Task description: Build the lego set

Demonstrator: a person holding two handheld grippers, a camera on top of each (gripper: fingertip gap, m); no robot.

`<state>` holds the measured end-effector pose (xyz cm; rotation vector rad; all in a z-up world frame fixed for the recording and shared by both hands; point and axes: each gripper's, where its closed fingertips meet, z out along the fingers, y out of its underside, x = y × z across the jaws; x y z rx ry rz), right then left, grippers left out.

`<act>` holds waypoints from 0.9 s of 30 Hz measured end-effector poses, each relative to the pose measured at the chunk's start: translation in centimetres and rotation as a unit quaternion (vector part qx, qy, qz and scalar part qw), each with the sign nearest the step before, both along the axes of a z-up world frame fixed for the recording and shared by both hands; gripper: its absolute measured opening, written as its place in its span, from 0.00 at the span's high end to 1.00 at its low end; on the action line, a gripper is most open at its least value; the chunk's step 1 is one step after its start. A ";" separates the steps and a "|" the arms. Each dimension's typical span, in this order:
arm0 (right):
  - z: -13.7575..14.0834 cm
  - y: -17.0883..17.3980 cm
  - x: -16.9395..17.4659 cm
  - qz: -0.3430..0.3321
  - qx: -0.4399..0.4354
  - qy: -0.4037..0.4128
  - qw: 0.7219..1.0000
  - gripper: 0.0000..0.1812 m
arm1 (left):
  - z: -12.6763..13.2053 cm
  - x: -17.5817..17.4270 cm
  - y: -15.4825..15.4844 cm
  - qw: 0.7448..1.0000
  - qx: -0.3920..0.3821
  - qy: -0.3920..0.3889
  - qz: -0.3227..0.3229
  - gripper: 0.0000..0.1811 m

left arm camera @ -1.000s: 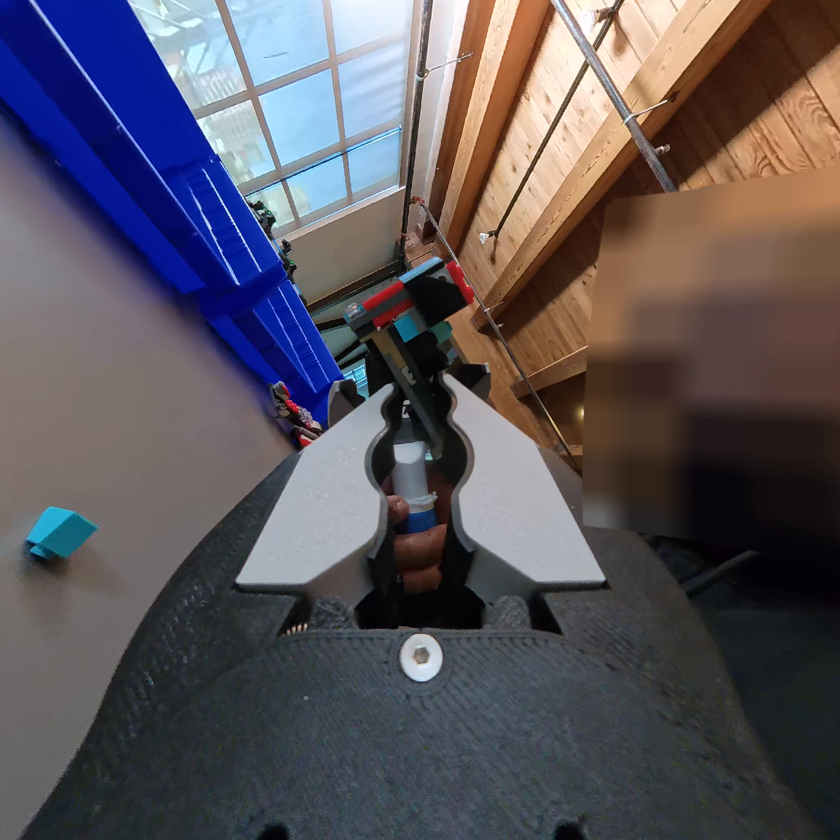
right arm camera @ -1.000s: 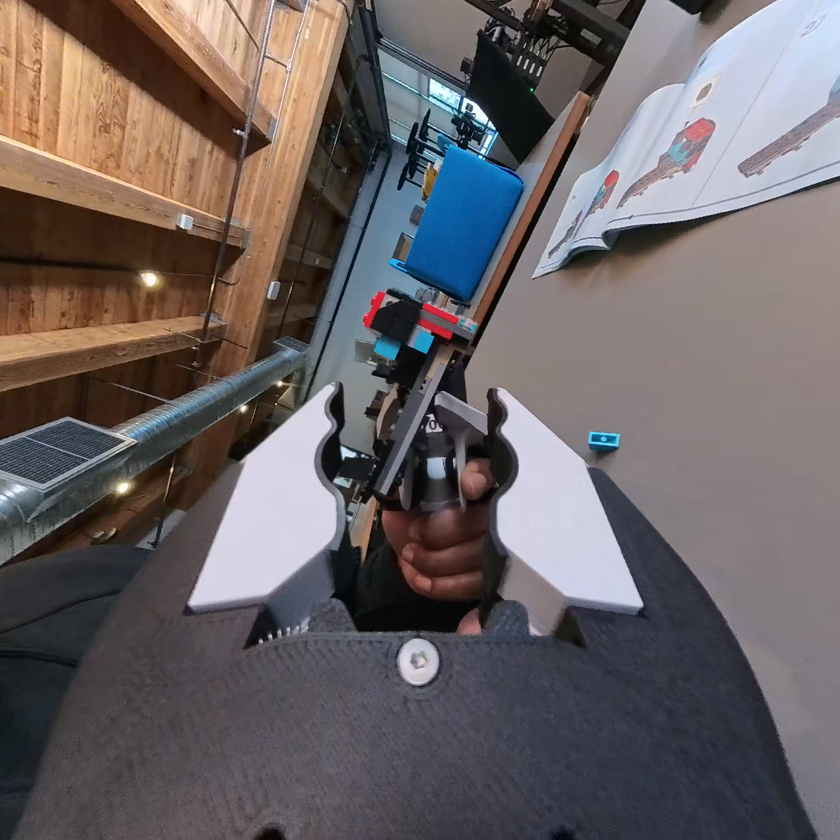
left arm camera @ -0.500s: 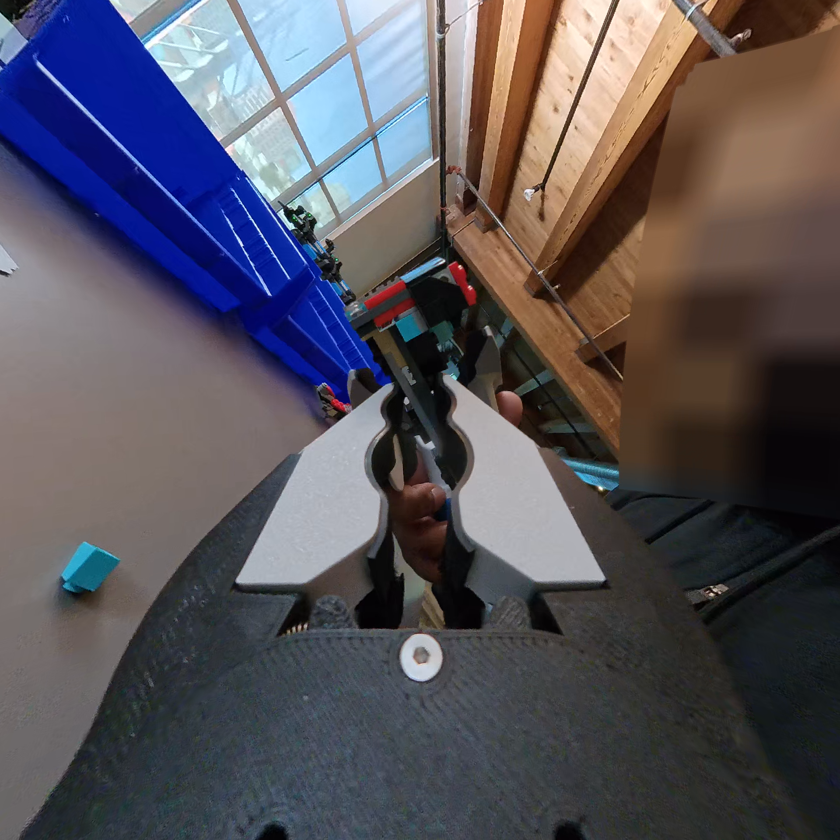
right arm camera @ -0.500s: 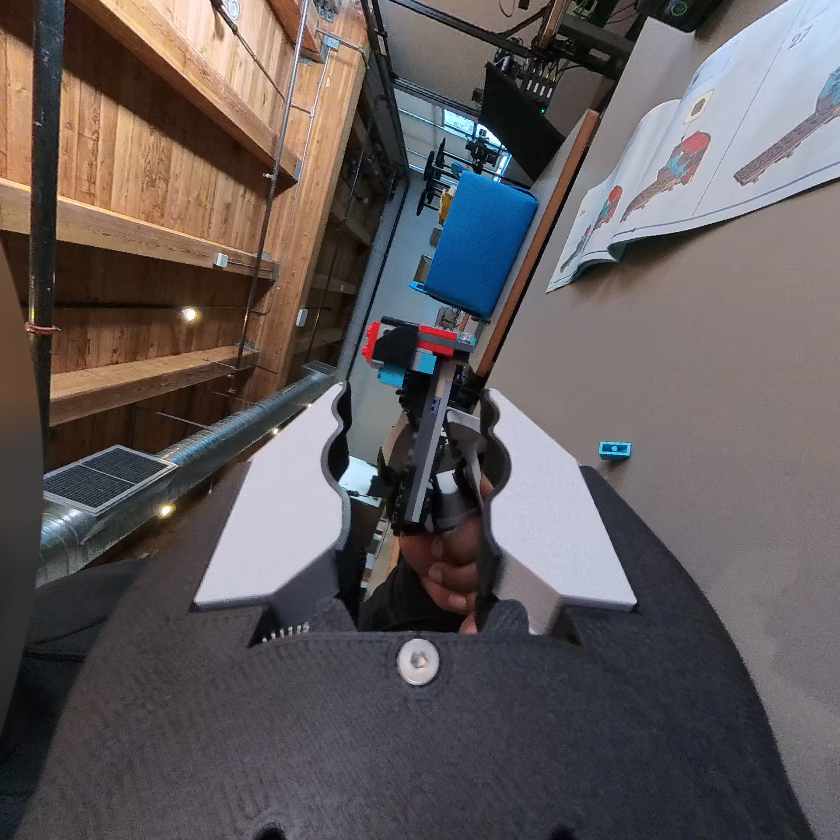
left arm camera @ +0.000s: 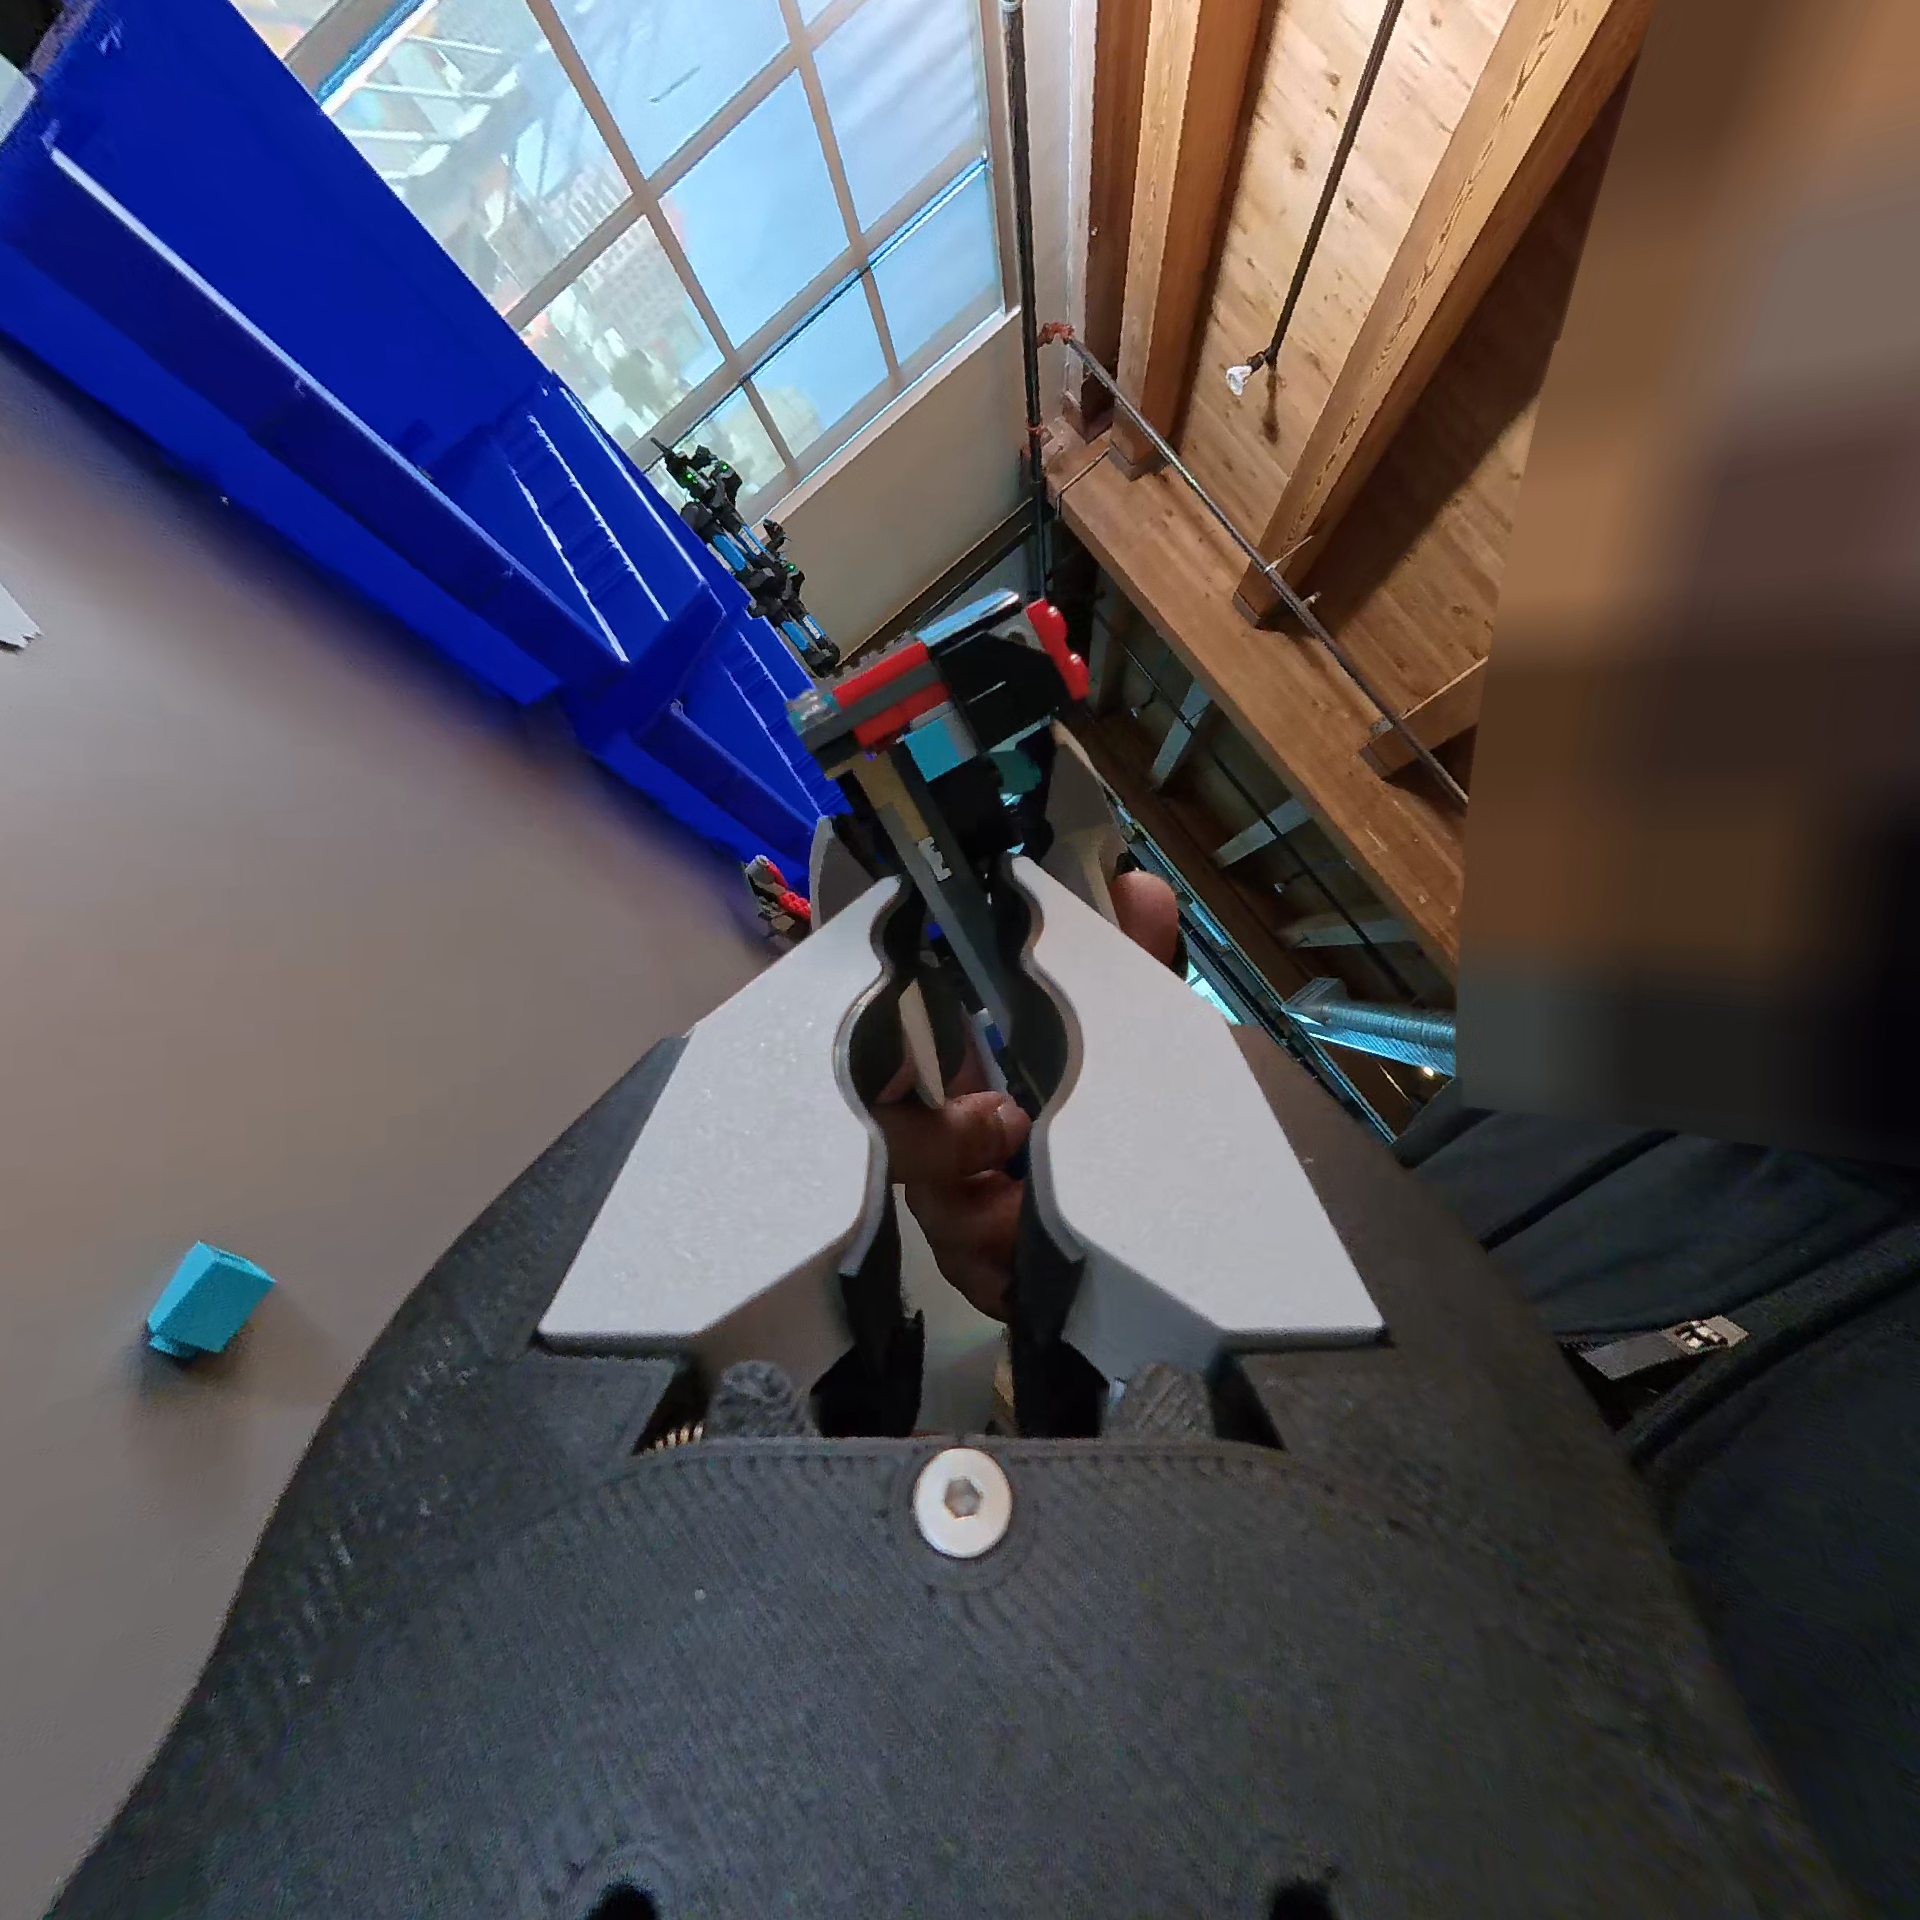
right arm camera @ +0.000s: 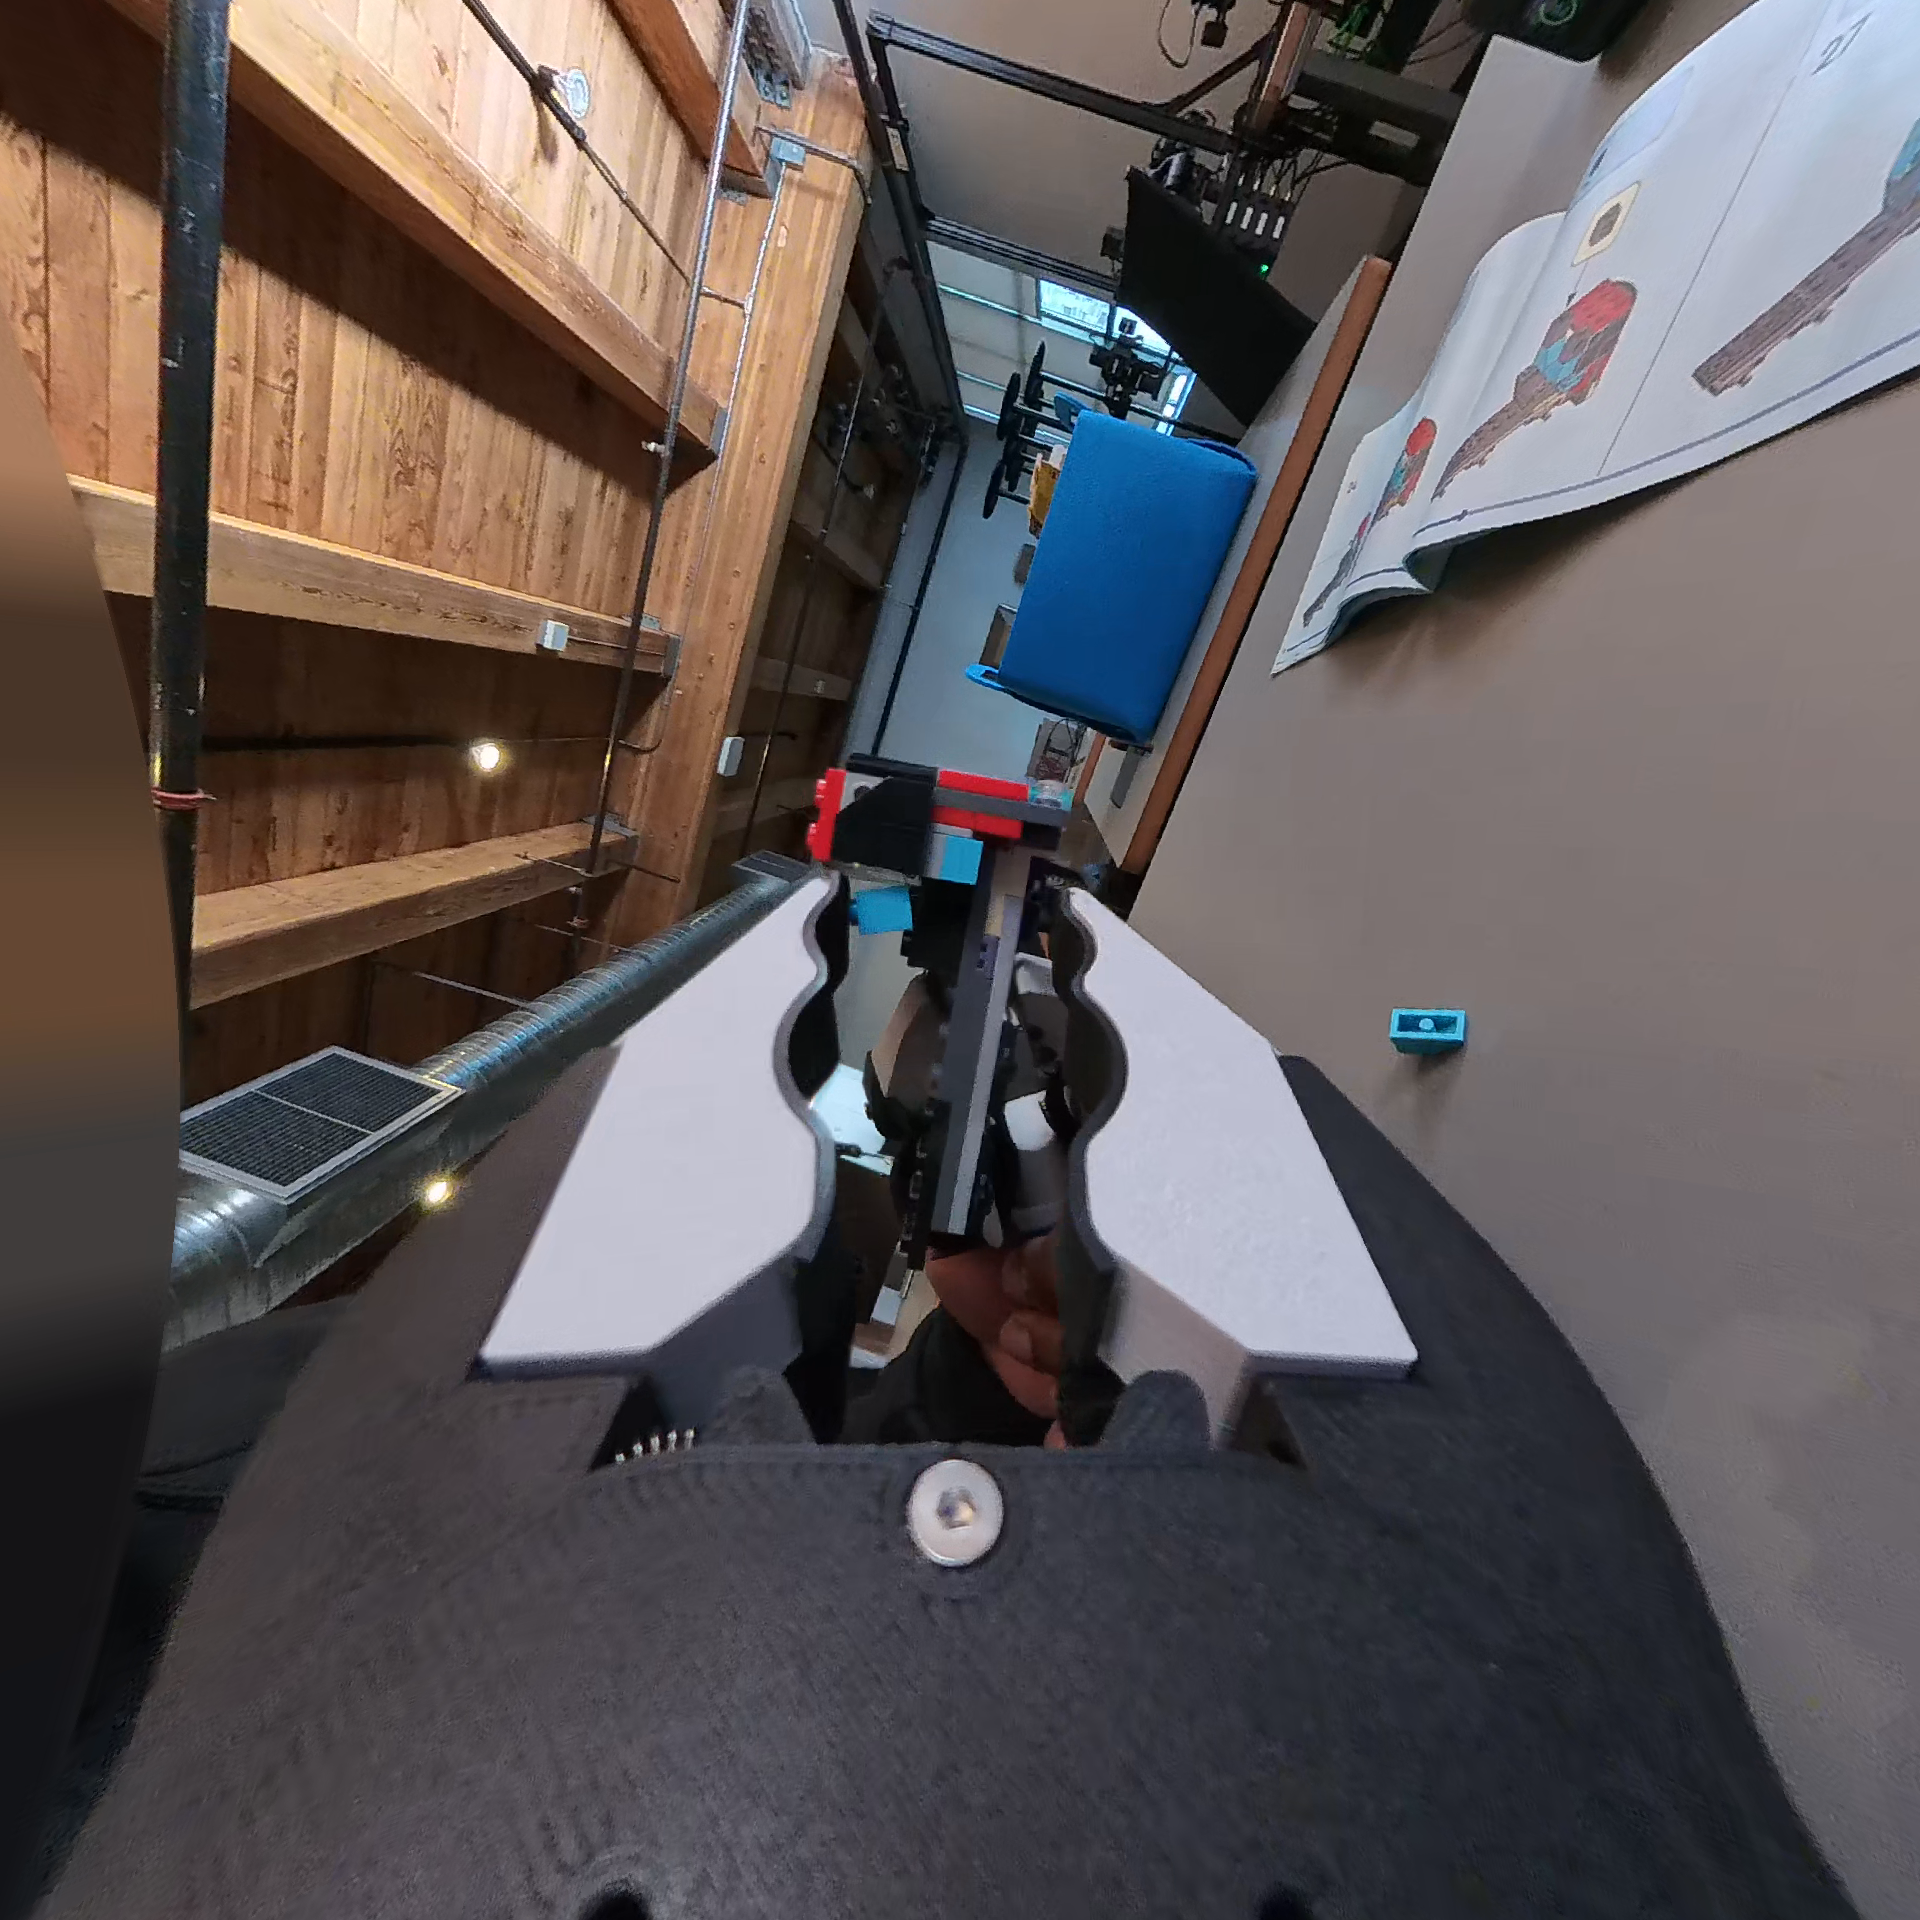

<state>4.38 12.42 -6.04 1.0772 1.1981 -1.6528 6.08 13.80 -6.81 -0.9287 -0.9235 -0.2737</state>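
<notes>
**Grey gripper fingers pinch a partly built lego model above a table**

Grey and dark, a long thin lego model (left arm camera: 940,790) is held up in the air above a brown table (left arm camera: 312,883). It is a flat grey strip with a blocky cluster of red, black and teal bricks at its far end.

In the left wrist view, the left gripper (left arm camera: 961,894) has its two pale grey fingers (left arm camera: 748,1122) drawn together on the strip, which passes between their tips and runs back down the wavy slot between them. Beyond the model, the tips of the other gripper show, and a person's hand (left arm camera: 956,1174) is seen through the slot.

In the right wrist view, the right gripper (right arm camera: 945,904) faces the same model (right arm camera: 966,997) from the opposite side. Its fingers (right arm camera: 686,1143) stand apart, one on each side of the strip. The strip sits nearer the finger on the table side; contact cannot be judged. A hand (right arm camera: 1013,1320) shows behind the strip.

On the table, a loose teal brick (left arm camera: 208,1299) lies alone in the left wrist view, and blue bins (left arm camera: 364,416) line the far edge beneath a large window (left arm camera: 727,208). In the right wrist view, a small blue piece (right arm camera: 1429,1029) lies near the gripper, and an open instruction booklet (right arm camera: 1621,395) rests farther off. Wooden beams (right arm camera: 416,416) fill the other side, and a blue cushioned chair (right arm camera: 1122,571) stands past the table's end.
</notes>
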 end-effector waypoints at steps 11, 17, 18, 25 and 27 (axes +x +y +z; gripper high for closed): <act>-1.9 0.1 -0.7 -0.041 0.045 -0.035 0.998 0.79 | -1.5 -0.4 0.3 0.987 0.095 -0.126 -0.008 0.92; -2.7 0.1 -0.7 -0.046 0.054 -0.059 0.996 0.76 | -2.3 -0.5 0.1 0.965 0.165 -0.203 -0.006 0.92; -2.7 0.0 -0.6 -0.046 0.055 -0.059 0.996 0.76 | -2.3 -0.5 0.0 0.962 0.172 -0.210 -0.006 0.92; -3.0 -0.2 -0.4 -0.042 0.060 -0.064 0.995 0.75 | -2.6 -0.4 -0.2 0.960 0.165 -0.226 0.000 0.92; -3.0 -0.3 -0.4 -0.039 0.057 -0.066 0.995 0.74 | -2.8 -0.3 -0.2 0.963 0.150 -0.223 0.004 0.92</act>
